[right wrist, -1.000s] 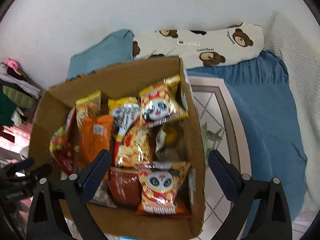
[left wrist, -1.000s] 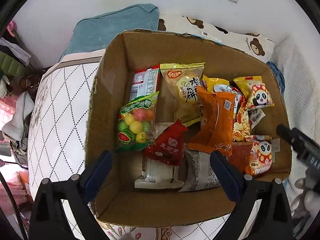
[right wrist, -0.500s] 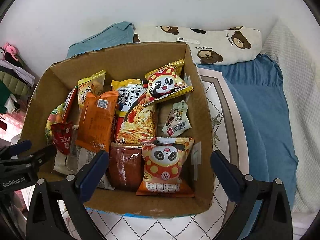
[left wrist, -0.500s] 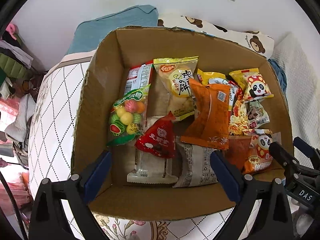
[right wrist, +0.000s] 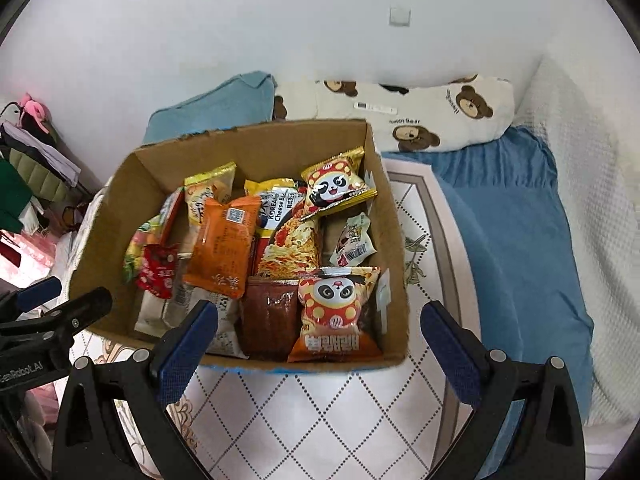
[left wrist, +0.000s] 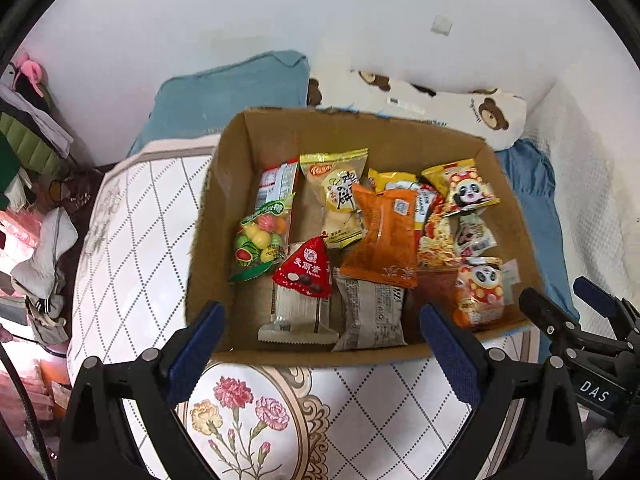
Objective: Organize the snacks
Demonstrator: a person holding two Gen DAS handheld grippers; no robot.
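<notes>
A cardboard box point(left wrist: 224, 184) point(right wrist: 392, 240) of several snack packs sits on a quilted bed. Inside are an orange pack point(left wrist: 384, 236) point(right wrist: 222, 244), a red triangular pack point(left wrist: 306, 268), a fruit candy bag point(left wrist: 262, 236), panda packs point(left wrist: 480, 292) point(right wrist: 338, 308) and a dark red pack point(right wrist: 266, 316). My left gripper point(left wrist: 320, 352) is open and empty, in front of the box's near wall. My right gripper point(right wrist: 318, 344) is open and empty, at the box's near right corner. Each gripper shows at the edge of the other's view.
A blue pillow point(left wrist: 228, 96) and a bear-print pillow point(right wrist: 420, 116) lie behind the box against the white wall. A blue blanket point(right wrist: 512, 240) lies right of it. Clothes pile point(left wrist: 24, 128) at the left bedside. Quilt point(left wrist: 260, 408) lies in front.
Both grippers have pulled back and up from the box, which now looks smaller and farther. The snacks have not moved. Both stay open.
</notes>
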